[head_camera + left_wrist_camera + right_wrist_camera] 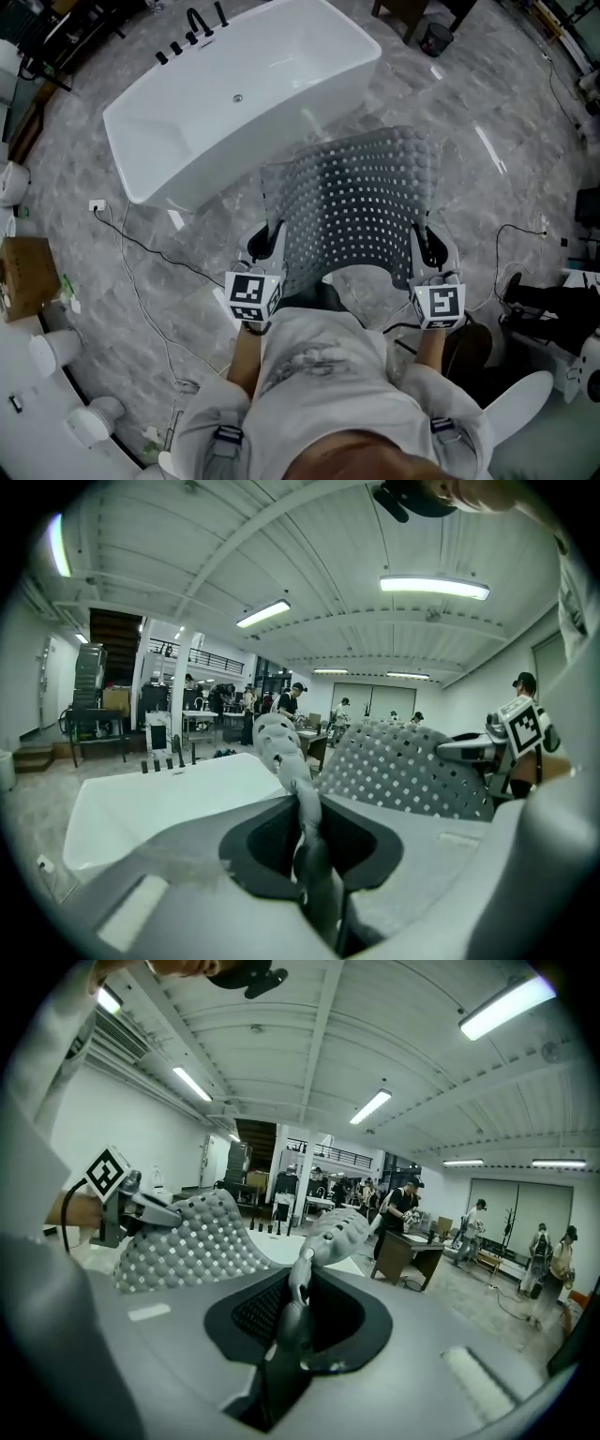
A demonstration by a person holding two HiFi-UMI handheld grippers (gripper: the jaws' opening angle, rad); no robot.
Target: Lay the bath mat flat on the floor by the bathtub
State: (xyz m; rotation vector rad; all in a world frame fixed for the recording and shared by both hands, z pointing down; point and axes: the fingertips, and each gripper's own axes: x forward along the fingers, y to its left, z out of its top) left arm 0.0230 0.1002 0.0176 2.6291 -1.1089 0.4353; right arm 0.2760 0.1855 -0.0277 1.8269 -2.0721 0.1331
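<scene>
**Bath mat held in the air between both tongs, next to the tub**

The mat's underside and the floor beneath it are hidden. From the head view it cannot be told whether its far edge, at 12 o'clock, touches the bathtub (234, 94) or hangs clear of it. The person's torso cuts off the near floor.

The grey perforated bath mat (361, 202) bows upward in the air. The left tongs (272, 236) are clamped on its corner at 7 o'clock and the right tongs (424, 239) on the corner at 5 o'clock. In each gripper view the mat's edge is pinched between nearly closed jaws.

The floor (506, 159) is glossy grey marble-patterned tile, and a cable (141, 253) trails across it at 9 o'clock. The gripper views show a large hall with strip lights (433, 586) and people (405, 1206) standing at the back.

The white bathtub lies at 11 o'clock from the mat. A drain (238, 97) shows in its basin and black taps (192, 33) stand on its far rim.
</scene>
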